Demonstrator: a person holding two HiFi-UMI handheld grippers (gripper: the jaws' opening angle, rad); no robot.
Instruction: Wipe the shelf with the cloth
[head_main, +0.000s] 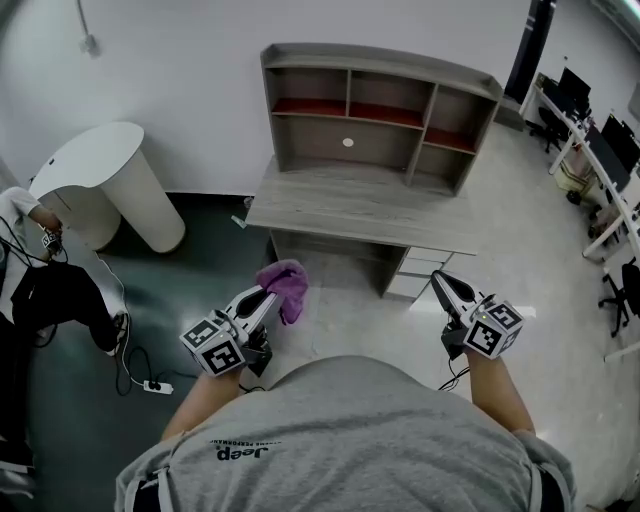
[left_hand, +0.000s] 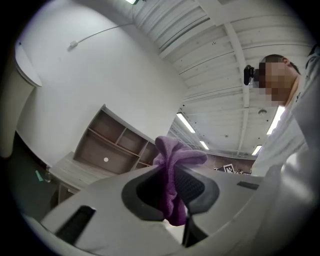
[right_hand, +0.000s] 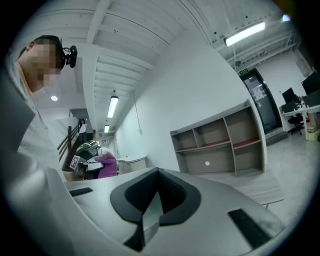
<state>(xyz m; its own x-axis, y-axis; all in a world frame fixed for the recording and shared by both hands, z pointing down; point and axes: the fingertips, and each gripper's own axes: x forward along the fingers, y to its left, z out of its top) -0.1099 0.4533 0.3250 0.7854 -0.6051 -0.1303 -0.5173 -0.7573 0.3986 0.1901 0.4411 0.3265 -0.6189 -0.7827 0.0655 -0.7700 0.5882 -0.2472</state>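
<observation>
A grey wooden desk with a shelf unit (head_main: 375, 115) on top stands against the white wall ahead. My left gripper (head_main: 270, 296) is shut on a purple cloth (head_main: 285, 283), which bunches out above the jaws (left_hand: 172, 165) and hangs in front of the desk's near edge, apart from it. My right gripper (head_main: 441, 282) is shut with nothing in it, held low off the desk's right front corner. The shelf unit (right_hand: 220, 142) also shows in the right gripper view, with the cloth (right_hand: 105, 166) far to the left.
A white rounded counter (head_main: 105, 180) stands at the left by the wall. A person (head_main: 30, 280) sits at the far left, with cables and a power strip (head_main: 155, 385) on the dark floor. Office desks and chairs (head_main: 600, 160) line the right side.
</observation>
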